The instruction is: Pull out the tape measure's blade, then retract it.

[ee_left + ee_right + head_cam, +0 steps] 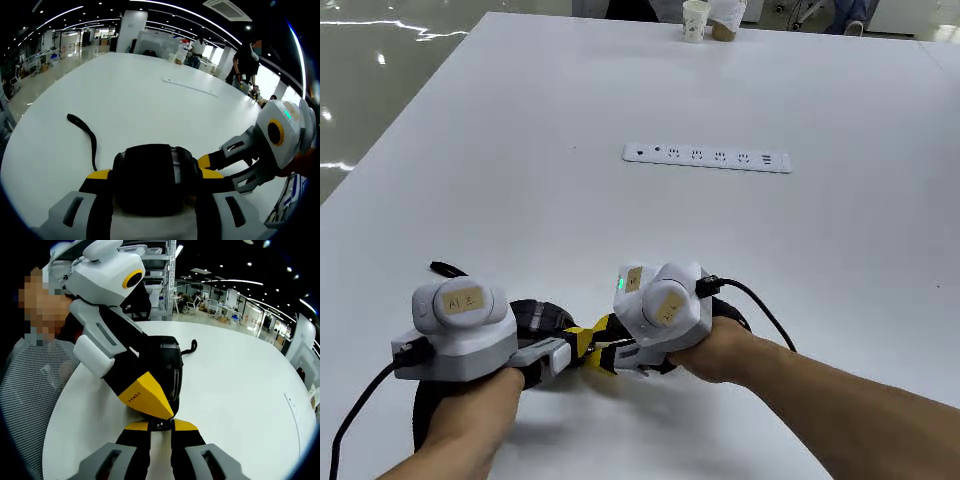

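A black tape measure [542,318] lies low over the white table [570,150], near its front edge. My left gripper [154,176] is shut on its case, one yellow-tipped finger on each side. The right gripper [161,426] points at the case [167,367] from the other side. Its jaws stand almost together on a small dark piece at the case's mouth, probably the blade's end. No length of blade shows between case and jaws. In the head view the two grippers' yellow tips meet at the case's right side [592,342]. The case's black wrist strap [86,134] trails over the table.
A white power strip [706,157] lies mid-table, well beyond the grippers. Paper cups [696,20] stand at the far edge. Black cables [760,305] run back from both grippers. People stand beyond the table's far end [197,49].
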A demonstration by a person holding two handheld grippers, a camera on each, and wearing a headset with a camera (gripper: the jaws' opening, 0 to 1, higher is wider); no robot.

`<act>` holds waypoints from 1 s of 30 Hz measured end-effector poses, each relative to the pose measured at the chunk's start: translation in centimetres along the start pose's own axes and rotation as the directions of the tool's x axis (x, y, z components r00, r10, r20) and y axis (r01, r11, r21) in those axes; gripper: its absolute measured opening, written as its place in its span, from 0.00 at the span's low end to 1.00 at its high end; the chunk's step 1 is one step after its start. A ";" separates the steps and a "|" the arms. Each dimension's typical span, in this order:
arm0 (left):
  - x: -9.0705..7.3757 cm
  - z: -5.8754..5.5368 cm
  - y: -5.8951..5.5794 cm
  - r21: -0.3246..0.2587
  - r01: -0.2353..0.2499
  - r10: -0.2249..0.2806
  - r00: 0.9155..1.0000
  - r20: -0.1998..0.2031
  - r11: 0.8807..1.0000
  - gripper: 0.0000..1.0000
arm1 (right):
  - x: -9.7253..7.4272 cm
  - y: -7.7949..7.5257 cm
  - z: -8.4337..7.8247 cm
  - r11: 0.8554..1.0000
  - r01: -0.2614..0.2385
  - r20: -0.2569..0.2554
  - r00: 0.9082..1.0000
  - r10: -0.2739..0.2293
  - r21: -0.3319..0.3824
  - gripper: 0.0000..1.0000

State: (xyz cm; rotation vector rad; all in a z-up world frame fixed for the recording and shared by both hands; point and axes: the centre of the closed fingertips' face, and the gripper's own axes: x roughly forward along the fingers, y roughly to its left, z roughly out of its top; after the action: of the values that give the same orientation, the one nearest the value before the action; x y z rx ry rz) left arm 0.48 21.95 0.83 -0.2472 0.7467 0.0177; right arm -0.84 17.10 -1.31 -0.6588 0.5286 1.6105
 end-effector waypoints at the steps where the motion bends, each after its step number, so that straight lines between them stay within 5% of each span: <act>1: 0.0 0.0 0.0 0.002 0.000 0.000 1.000 -0.002 1.000 0.62 | 0.0 0.0 0.0 1.000 -0.001 -0.001 1.000 0.001 -0.003 0.12; 30: 0.0 -0.1 -0.1 -0.021 0.005 -0.006 1.000 -0.015 1.000 0.65 | -0.1 0.0 -0.2 1.000 -0.003 -0.011 1.000 0.003 -0.007 0.13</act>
State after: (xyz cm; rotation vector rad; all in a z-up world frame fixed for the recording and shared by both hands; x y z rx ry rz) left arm 0.40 21.86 0.80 -0.2692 0.7607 0.0184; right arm -0.81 16.87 -1.34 -0.6727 0.5330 1.6132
